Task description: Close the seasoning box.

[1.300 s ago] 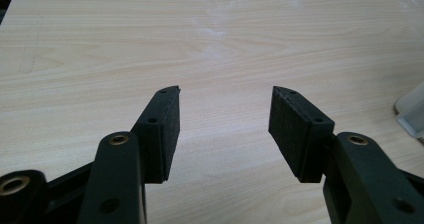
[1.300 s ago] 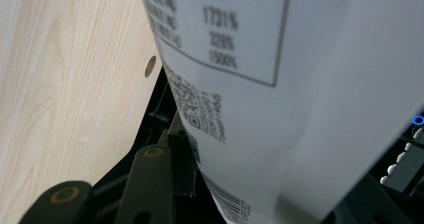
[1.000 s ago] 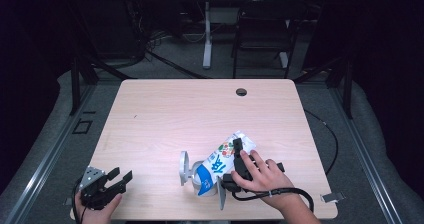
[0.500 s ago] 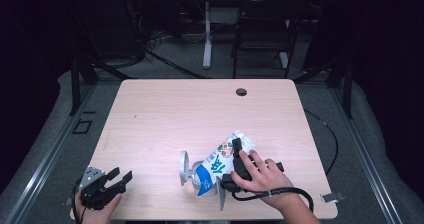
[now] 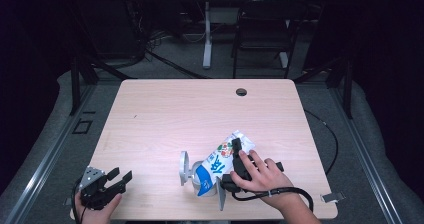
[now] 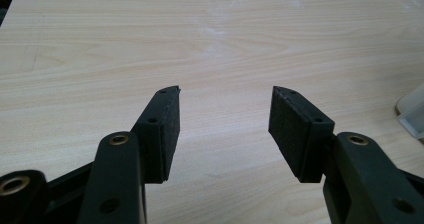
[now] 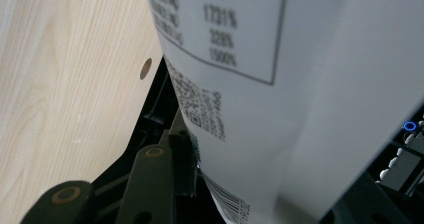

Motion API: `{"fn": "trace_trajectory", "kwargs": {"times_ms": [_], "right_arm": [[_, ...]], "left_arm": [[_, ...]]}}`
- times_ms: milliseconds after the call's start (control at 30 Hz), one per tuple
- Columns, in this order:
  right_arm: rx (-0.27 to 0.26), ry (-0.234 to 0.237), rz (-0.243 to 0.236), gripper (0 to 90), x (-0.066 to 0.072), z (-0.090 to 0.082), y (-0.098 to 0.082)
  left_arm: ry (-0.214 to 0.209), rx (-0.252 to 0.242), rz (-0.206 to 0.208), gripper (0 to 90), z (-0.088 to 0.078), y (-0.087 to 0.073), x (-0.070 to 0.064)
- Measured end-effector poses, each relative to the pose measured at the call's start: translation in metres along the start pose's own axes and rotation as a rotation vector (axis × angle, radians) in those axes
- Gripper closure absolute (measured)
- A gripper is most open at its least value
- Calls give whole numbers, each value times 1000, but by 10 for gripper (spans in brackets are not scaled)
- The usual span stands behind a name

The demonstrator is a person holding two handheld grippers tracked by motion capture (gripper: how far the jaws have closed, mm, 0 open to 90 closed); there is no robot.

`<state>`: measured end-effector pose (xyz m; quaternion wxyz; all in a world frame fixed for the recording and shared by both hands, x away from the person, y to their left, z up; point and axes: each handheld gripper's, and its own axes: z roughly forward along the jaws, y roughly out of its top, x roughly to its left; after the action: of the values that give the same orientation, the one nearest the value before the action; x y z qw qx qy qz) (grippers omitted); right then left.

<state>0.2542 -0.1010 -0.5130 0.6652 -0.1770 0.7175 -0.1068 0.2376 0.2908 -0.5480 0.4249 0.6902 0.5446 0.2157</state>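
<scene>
A blue and white carton [image 5: 220, 164] lies tilted on the wooden table [image 5: 200, 114] near its front edge, with the blue end toward me. My right gripper [image 5: 235, 159] is shut on the carton, and a hand covers the gripper's body. In the right gripper view the carton's white printed side [image 7: 280, 84] sits between the jaws of the right gripper [image 7: 270, 174]. The left pad [image 7: 187, 154] presses on it. At the table's front left corner my left gripper [image 5: 120, 176] is held open, and in its own view the left gripper [image 6: 225, 114] has bare wood between its jaws.
Two pale grey upright pieces [image 5: 184, 168] [image 5: 221, 196] stand beside the carton's lower end; I cannot tell what they are. A round cable hole [image 5: 241, 92] sits near the table's far edge. A chair [image 5: 260, 39] and a desk leg [image 5: 206, 34] stand beyond.
</scene>
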Motion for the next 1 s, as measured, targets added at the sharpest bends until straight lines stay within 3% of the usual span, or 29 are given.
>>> {"fn": "trace_trajectory", "kwargs": {"times_ms": [1000], "right_arm": [[-11,-3,-14,605,-1,1,1]], "left_arm": [[1,0,0,465,0,0,0]]}}
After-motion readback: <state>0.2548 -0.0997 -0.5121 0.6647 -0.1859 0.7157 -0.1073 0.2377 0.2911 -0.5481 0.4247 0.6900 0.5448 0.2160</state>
